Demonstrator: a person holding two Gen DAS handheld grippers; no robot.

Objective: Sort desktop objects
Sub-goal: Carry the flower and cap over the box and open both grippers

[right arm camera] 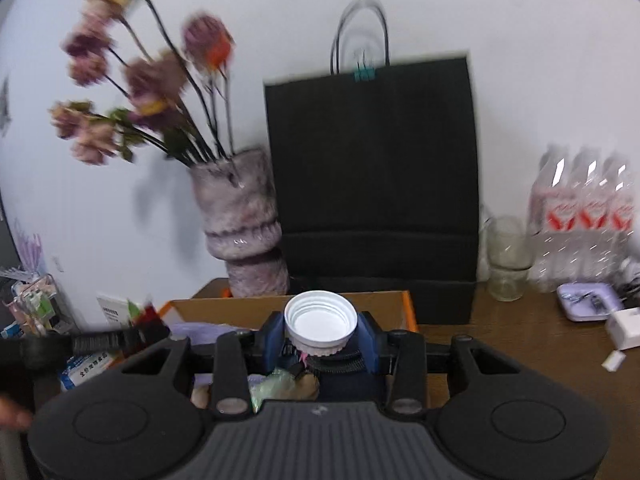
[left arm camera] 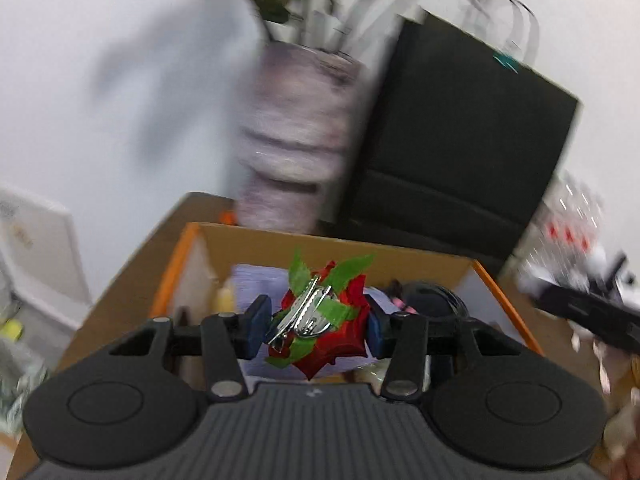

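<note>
My left gripper (left arm camera: 316, 326) is shut on a red fabric flower hair clip (left arm camera: 320, 320) with green leaves and a metal clip, and holds it above the open cardboard box (left arm camera: 332, 240). My right gripper (right arm camera: 320, 338) is shut on a white screw cap (right arm camera: 320, 322), its open side facing the camera, also above the box (right arm camera: 224, 306). The box holds a purple sheet (left arm camera: 260, 280), a dark round object (left arm camera: 432, 296) and other small items. The right gripper shows in the left wrist view at the right edge (left arm camera: 592, 312); the left gripper shows in the right wrist view at the left (right arm camera: 116, 338).
A fuzzy purple vase (right arm camera: 244, 220) with dried flowers and a black paper bag (right arm camera: 372, 184) stand behind the box against the wall. A glass jar (right arm camera: 508, 258), a pack of water bottles (right arm camera: 584, 216), a lilac tray (right arm camera: 588, 300) and a white charger (right arm camera: 626, 326) sit on the brown desk to the right.
</note>
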